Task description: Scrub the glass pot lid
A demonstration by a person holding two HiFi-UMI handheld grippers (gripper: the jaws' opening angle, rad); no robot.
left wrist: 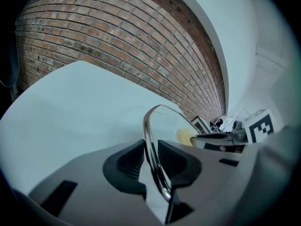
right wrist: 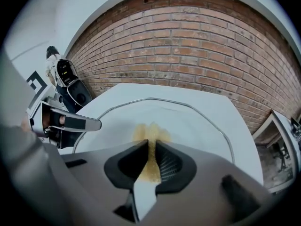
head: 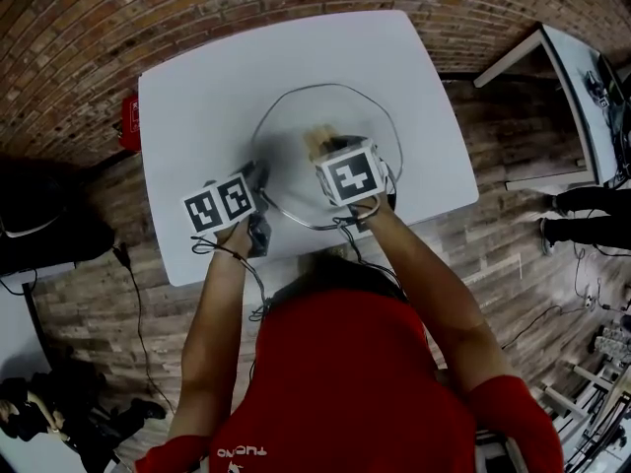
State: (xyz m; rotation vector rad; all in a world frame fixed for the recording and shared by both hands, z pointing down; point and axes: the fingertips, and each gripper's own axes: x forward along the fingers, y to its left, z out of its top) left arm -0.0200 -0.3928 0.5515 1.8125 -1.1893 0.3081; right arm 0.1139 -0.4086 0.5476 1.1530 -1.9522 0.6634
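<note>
- Red shirt (head: 345, 382) of the person fills the near edge of the head view; both forearms reach forward over the white bench (head: 197, 97).
- Left gripper (head: 259, 180): jaws partly closed, pads clamped on the metal rim (left wrist: 151, 126) of the glass pot lid (head: 296, 116) at the lid's near-left edge. The rim runs straight through the gap between the pads.
- Right gripper (head: 320, 148): jaws nearly together, pinching a tan sponge (right wrist: 150, 133). The sponge bulges out beyond the pad tips and lies against the glass near the lid's middle.
- Location: the lid sits on the bench, roughly central. Whether the clamped edge is raised off the bench cannot be told. No knob is visible.
- Handling, as a judgement: the glass panel is rigid, brittle and smooth, and likely slippery once wet. It will not flex under scrub pressure, so the load passes to the clamp. Weight is probably moderate for one gripper.
- Hold point: the metal rim is the strongest part and gives the pads an edge to bite. Avoid clamping bare glass. A single-point rim hold lets the lid pivot, so press down toward the bench, not sideways.
- The sponge is soft and compresses; a narrow pinch suffices.
</note>
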